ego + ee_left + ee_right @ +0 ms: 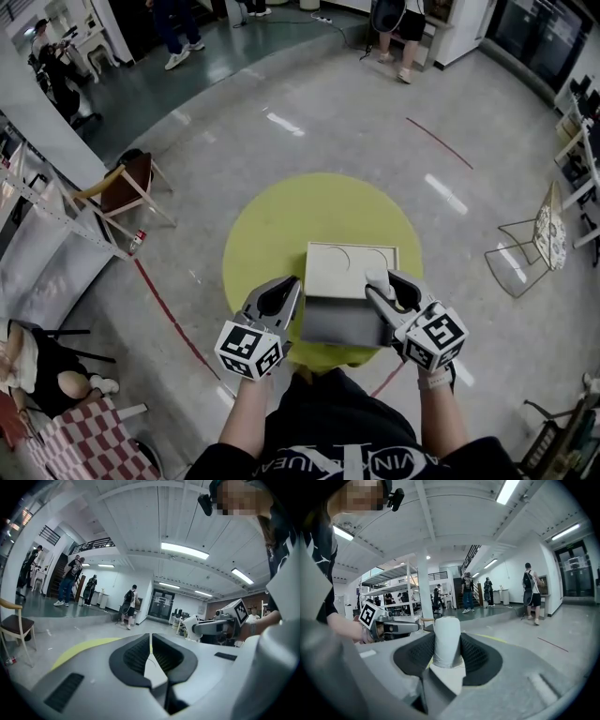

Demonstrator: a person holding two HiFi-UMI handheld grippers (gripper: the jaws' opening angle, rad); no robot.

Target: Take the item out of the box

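Though unclear overhead, right gripper (447, 648) clamps cylinder (447, 627).

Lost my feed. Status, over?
Left gripper shut, beside box. Right gripper shut on white roll, over box. Nothing blocking.

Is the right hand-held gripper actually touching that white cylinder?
Touching. The right gripper view shows the white cylinder standing upright in the right hand-held gripper, with both jaws pressed against its sides and no gap.
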